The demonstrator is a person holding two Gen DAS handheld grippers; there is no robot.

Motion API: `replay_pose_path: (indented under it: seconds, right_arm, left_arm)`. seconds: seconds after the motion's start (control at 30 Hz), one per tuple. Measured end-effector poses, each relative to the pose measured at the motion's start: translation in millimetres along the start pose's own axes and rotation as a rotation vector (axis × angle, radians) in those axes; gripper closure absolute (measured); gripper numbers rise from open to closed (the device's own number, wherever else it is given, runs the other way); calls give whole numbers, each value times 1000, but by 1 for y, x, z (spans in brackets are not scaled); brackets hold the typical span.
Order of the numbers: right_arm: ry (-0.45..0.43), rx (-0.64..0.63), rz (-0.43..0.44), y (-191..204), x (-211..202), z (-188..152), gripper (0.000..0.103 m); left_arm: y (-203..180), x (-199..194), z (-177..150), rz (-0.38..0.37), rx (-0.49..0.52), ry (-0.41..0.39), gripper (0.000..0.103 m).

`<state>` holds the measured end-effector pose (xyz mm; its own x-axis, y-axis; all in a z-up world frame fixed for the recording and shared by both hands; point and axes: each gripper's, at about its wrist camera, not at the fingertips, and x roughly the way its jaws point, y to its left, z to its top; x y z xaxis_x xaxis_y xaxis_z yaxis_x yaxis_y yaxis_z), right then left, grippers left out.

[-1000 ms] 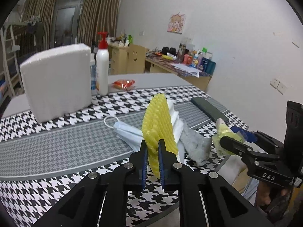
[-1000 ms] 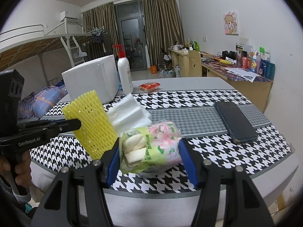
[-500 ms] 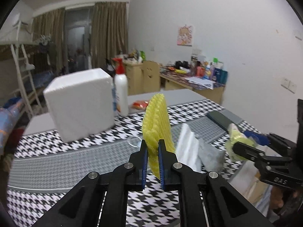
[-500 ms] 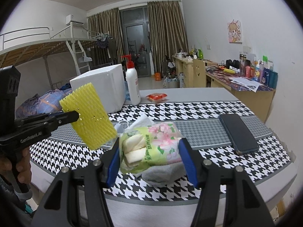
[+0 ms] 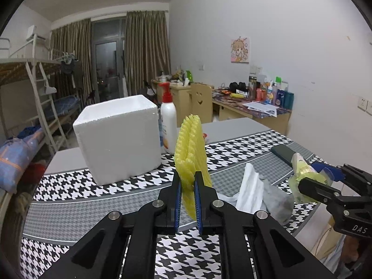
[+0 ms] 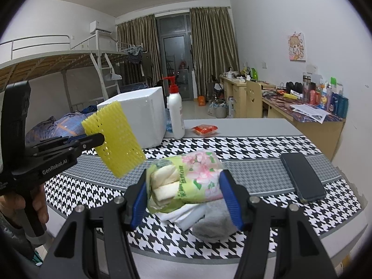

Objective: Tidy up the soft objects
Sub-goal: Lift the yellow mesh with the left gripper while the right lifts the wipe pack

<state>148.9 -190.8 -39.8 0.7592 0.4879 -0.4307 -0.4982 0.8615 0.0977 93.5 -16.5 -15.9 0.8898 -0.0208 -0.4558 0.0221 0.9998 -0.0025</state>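
My left gripper (image 5: 187, 187) is shut on a yellow foam net sleeve (image 5: 191, 153), held upright above the table. From the right wrist view the same yellow foam net sleeve (image 6: 115, 138) hangs at the left in the left gripper (image 6: 98, 139). My right gripper (image 6: 186, 186) is shut on a green flowered tissue pack (image 6: 186, 181), lifted off the table; the tissue pack (image 5: 302, 174) shows at the right in the left wrist view. Below it lie white folded tissues (image 5: 252, 190) and a grey sock (image 5: 277, 203). A white foam box (image 5: 118, 137) stands behind.
A white pump bottle (image 5: 168, 127) stands beside the foam box. A dark phone (image 6: 302, 179) lies at the table's right. A small red packet (image 6: 204, 129) lies further back. The table carries a houndstooth cloth (image 6: 244, 144). A bunk bed stands left, desks along the right wall.
Both grippers have risen and tilted up with their loads. The face mask and the pile have dropped lower in view, and more of the room shows.
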Motion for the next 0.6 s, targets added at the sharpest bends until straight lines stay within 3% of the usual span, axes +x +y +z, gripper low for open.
replay_pose_path:
  seconds: [0.13, 0.6]
  right_arm:
    - [-9, 0, 12, 4, 2, 6, 39]
    - [-19, -19, 37, 23, 15, 24, 39]
  left_arm:
    - [6, -6, 3, 32, 4, -43, 92]
    - [19, -3, 18, 57, 6, -57, 92]
